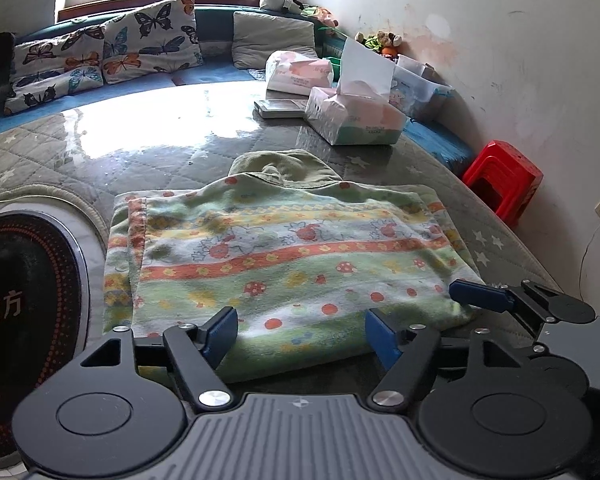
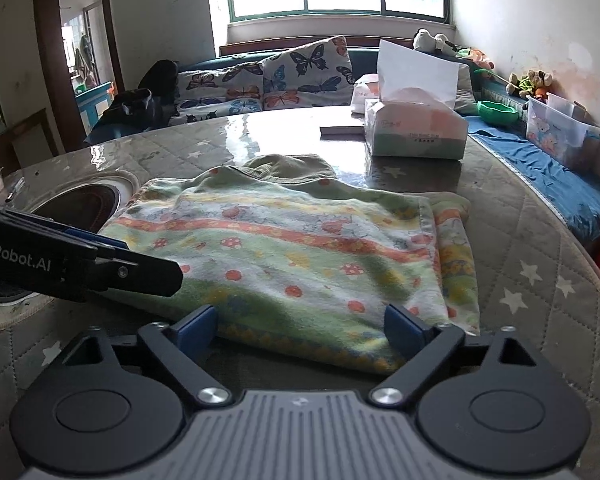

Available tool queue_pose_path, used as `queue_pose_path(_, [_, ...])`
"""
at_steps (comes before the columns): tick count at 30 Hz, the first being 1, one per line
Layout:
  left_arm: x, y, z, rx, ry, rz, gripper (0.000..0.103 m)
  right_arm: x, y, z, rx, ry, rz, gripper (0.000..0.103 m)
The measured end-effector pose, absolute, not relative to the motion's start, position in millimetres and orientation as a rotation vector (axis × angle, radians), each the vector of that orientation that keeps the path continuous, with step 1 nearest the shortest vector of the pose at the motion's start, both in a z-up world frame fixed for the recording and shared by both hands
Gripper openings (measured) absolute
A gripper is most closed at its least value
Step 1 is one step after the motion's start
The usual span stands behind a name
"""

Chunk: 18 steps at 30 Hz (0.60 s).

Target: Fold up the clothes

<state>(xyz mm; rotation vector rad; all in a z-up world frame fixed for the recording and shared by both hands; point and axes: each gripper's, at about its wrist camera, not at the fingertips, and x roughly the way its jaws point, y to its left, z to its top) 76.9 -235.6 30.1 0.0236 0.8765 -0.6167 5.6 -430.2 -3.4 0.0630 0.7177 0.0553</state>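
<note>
A small patterned garment (image 1: 284,256), green and white with orange stripes and mushroom prints, lies folded flat on the quilted table; its olive collar (image 1: 288,166) points away from me. It also shows in the right wrist view (image 2: 300,252). My left gripper (image 1: 302,334) is open, its blue pads on either side of the garment's near edge. My right gripper (image 2: 300,324) is open over the near edge too. The right gripper's fingers (image 1: 484,296) show at the garment's right corner in the left view. The left gripper's body (image 2: 80,260) shows at the left in the right view.
A tissue box (image 1: 356,114) and a wrapped tissue pack (image 1: 300,72) stand at the table's far side beside a flat grey item (image 1: 280,108). A round black induction cooktop (image 1: 24,312) is set in the table at left. Butterfly cushions (image 1: 112,52), a red stool (image 1: 504,180) and a clear bin (image 2: 560,128) surround the table.
</note>
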Motion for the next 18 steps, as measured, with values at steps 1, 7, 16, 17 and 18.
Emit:
queue_pose_path(1, [76.7, -235.7, 30.3, 0.023, 0.876, -0.617, 0.075, 5.8, -429.1, -3.8, 0.060, 0.718, 0.056, 0.098])
queue_pose_path(7, [75.3, -235.6, 31.3, 0.027, 0.872, -0.616, 0.078, 7.4, -423.4, -6.3, 0.043, 0.721, 0.057, 0.103])
queue_pose_path(16, [72.9, -233.4, 33.9, 0.026, 0.862, -0.612, 0.081, 8.3, -422.7, -7.7, 0.036, 0.722, 0.058, 0.103])
queue_pose_path(17, [72.4, -233.1, 34.3, 0.026, 0.860, -0.612, 0.081, 8.2, -422.4, -7.9, 0.034, 0.722, 0.057, 0.103])
queue_pose_path(18, [71.9, -232.8, 34.7, 0.026, 0.860, -0.614, 0.081, 8.1, -421.9, -8.0, 0.031, 0.722, 0.055, 0.103])
